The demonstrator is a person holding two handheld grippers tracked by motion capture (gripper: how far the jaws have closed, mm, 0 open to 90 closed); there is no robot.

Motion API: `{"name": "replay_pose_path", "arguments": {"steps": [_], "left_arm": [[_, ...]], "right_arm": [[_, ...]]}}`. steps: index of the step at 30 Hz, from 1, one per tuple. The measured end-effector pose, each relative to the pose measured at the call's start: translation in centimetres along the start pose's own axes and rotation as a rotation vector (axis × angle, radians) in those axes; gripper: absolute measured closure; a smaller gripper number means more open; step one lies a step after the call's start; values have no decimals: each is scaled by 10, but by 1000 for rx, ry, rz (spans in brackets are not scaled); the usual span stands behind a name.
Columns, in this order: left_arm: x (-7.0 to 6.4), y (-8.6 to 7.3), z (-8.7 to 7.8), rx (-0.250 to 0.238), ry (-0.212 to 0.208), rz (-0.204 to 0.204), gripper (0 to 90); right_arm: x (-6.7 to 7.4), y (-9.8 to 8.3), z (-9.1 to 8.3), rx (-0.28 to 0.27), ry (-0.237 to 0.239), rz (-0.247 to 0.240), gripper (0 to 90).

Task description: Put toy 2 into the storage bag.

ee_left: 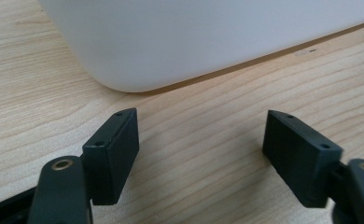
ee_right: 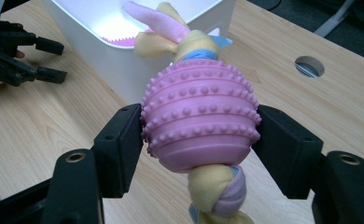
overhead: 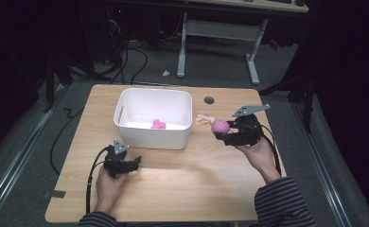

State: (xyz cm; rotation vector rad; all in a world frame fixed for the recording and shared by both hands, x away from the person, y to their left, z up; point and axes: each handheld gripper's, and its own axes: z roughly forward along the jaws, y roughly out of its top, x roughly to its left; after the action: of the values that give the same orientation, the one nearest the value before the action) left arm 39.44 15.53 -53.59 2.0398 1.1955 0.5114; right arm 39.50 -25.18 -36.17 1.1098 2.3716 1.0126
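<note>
Pink and knobbly, a rubber ball toy (ee_right: pixel 199 116) threaded on a braided fabric rope of yellow, pink and blue sits clamped between the two black jaws of the right gripper (ee_right: pixel 199 140), pads pressing on its sides. From the high view, that right gripper (overhead: pixel 226 131) holds the toy (overhead: pixel 219 126) above the wooden table (overhead: pixel 182 189), just to the right of a white plastic bin (overhead: pixel 147 137) that already contains a smaller pink item (overhead: pixel 158 124). The work in hand looks like carrying the toy over the bin's right wall and dropping it inside. To do that well, the person should probably lift high enough that the dangling rope ends clear the rim, bring the ball over the open middle of the bin, and only then release, since a trailing knot could snag on the wall. The left gripper (overhead: pixel 126 163) rests on the table near the bin's front left corner, its jaws standing wide apart with nothing between them; the left gripper view shows bare wood grain between those jaws and the bin's rounded corner (ee_left: pixel 124 70) close ahead. Ridges, studs and knotted rope are plain in the right gripper view, while the high view alone shows the bin's contents and the grommet hole (overhead: pixel 209 100) beyond.
</note>
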Motion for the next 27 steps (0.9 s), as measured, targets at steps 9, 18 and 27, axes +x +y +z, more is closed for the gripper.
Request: {"name": "replay_pose_path", "arguments": {"steps": [9,18,27], "left_arm": [[0,0,0,0,0,2,280],[1,0,0,-3,-7,-3,275],[0,0,1,-1,-3,2,273]], "right_arm": [[14,25,9,7,-2,-74,349],[22,42,17,7,19,-101,349],[24,62,20,1,56,-114,349]]}}
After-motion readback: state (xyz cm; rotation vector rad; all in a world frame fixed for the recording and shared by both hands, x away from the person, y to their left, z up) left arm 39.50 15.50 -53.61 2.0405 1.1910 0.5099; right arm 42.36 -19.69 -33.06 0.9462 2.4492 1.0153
